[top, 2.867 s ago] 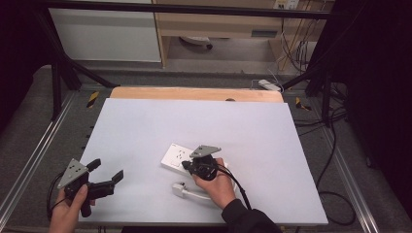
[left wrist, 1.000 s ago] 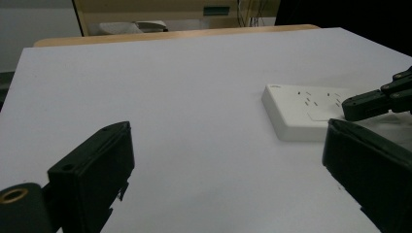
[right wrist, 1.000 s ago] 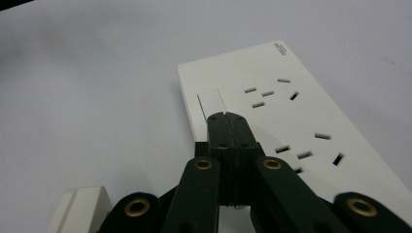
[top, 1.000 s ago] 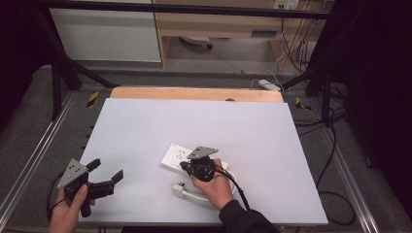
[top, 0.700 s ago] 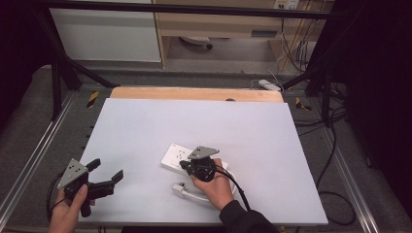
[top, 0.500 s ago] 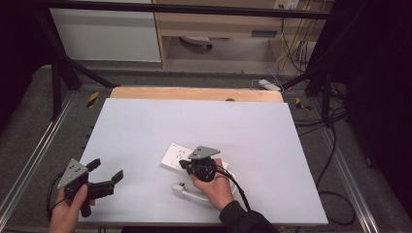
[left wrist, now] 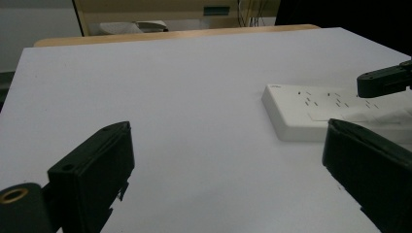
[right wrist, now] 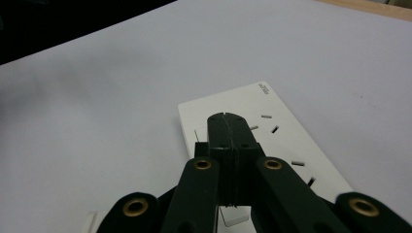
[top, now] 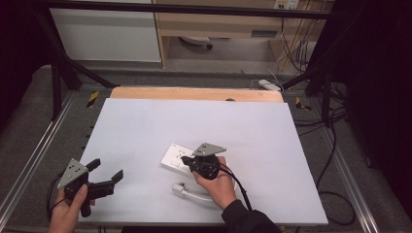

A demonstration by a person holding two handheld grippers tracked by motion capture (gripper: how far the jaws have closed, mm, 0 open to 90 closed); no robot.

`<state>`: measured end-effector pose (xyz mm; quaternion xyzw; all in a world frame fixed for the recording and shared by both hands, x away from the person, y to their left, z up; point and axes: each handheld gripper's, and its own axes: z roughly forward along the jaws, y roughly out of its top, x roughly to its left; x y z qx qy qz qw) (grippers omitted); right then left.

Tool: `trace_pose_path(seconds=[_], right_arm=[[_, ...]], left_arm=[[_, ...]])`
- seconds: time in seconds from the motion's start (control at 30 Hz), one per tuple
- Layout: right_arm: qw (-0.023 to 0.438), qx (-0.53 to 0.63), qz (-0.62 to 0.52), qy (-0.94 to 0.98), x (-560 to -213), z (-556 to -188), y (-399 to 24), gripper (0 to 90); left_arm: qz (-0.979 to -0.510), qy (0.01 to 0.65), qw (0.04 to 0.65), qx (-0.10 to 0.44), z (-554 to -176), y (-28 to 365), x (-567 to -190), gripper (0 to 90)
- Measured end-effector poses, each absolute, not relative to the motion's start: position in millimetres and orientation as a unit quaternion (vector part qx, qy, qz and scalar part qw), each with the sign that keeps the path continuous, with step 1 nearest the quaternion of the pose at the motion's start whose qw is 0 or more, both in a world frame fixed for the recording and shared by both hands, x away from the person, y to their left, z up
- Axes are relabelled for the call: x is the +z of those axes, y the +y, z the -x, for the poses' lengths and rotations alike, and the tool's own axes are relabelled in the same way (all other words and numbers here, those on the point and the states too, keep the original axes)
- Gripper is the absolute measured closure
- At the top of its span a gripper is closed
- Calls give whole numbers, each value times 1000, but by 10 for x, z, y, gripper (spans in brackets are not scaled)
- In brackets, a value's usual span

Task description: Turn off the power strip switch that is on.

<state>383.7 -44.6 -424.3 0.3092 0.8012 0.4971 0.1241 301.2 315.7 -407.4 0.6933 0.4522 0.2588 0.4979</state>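
No shift since earlier frames: right gripper (top: 191,163) stays over the power strip (top: 176,157), jaws together, empty. Left gripper (top: 104,174), well left of it, jaws apart.

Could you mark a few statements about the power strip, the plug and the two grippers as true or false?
1. The right gripper has its jaws together over the white power strip. True.
2. The left gripper is shut on the plug. False: its jaws stand open with nothing between them.
3. The white plug lies on the table, not in the strip. True.
4. The strip sits at the table's far edge. False: it lies near the person.
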Motion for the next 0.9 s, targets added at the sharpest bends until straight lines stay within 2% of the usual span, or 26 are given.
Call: trace_pose_path(seconds=[0.2,0.3,0.53,0.9], right_arm=[[127,505,-309,796,-4195,-3846,-492,781],[132,509,-313,791,-4154,-3852,-531,689],[141,511,-324,783,-4061,-3892,-626,392],[154,512,-347,771,-3964,-3932,-688,109]], left_arm=[[-695,452,496,259,-3013,3159,-4074,46],[-694,452,497,258,-3014,3155,-4076,46],[-695,452,496,259,-3014,3154,-4077,46],[-695,453,496,258,-3016,3153,-4079,46]])
